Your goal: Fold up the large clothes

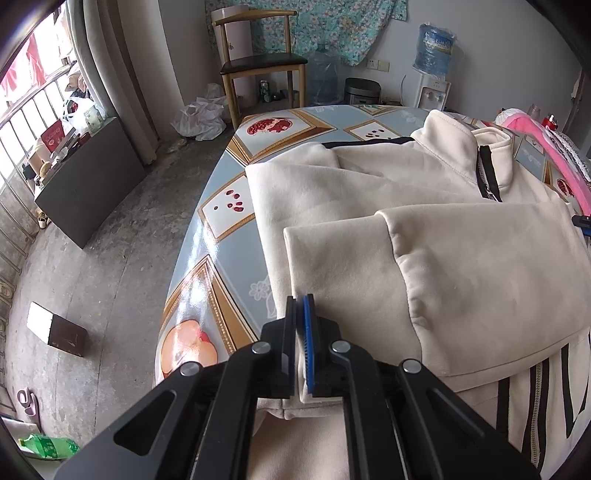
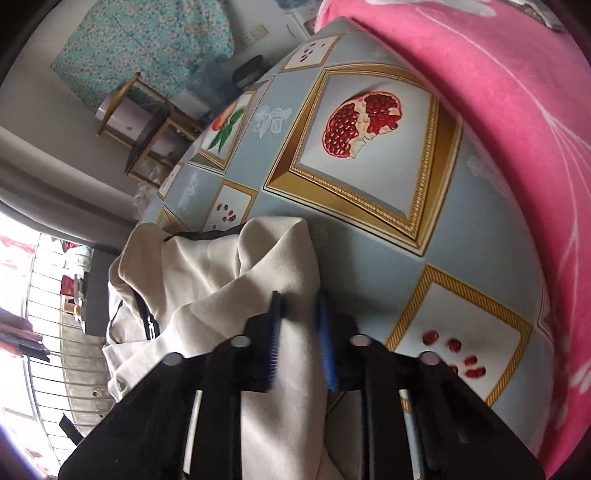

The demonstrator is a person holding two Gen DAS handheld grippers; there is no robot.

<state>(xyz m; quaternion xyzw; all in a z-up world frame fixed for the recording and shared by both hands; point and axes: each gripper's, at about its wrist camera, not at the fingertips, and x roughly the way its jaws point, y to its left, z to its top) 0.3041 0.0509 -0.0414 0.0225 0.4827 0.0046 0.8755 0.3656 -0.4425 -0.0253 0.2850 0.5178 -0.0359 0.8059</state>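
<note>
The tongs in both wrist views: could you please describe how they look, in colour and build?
Both are matte black linkage frames with triangular cut-outs and round silver pivot pins. On the left tongs one finger pad is black, the other blue and ribbed. The right tongs match: a black toothed pad and a blue one. No cables or sleeves show.

The jacket (image 1: 424,236) is cream, trimmed with black stripes and a black zip band. The desk (image 1: 221,236) is covered in pale blue, set with gold-framed white panels printed with red pomegranates and seeds. A pink cloth (image 2: 517,110) with white line markings is seen beside it. Each hand-held gripper (image 1: 300,314) is black, one pad blue. A teal floral fabric (image 1: 332,22) is hung on the wall.
</note>
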